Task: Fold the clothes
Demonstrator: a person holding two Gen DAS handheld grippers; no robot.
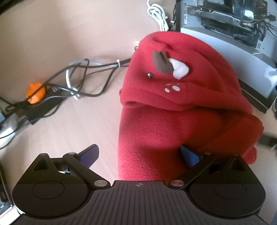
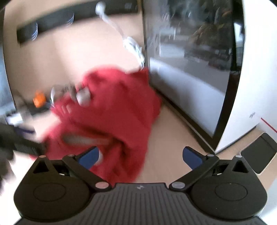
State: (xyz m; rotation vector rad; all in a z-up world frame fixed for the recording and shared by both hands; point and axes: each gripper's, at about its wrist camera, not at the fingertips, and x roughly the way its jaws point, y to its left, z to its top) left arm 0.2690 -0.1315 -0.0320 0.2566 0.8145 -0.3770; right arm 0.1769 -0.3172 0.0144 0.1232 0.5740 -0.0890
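Left claw [image 1: 139, 156] is spread wide and holds nothing; its right pad sits against or just over the near edge of the red fleece garment [image 1: 173, 107], while the left pad is over bare tabletop [image 1: 77, 121]. Judgement: I am straddling the near hem to take hold for a fold. The garment lies bunched on the tabletop, its hood with the brown-and-white ear patch [image 1: 168, 66] heaped on top toward the far side, so it needs flattening first. Right claw [image 2: 140, 156] is likewise wide apart and empty, hovering over the garment's right part; that view is motion-blurred, so fine contact cannot be read there. Surroundings: a tangle of black and white cables [image 1: 77, 77] with an orange object [image 1: 35, 93] lies to the left of the garment, near enough to snag if I sweep a sleeve outward. A coiled white cord [image 1: 158, 15] sits beyond it. An open computer case [image 1: 225, 26] stands just behind and right, its glass side panel [image 2: 190, 60] close to the cloth, limiting room to spread that way.
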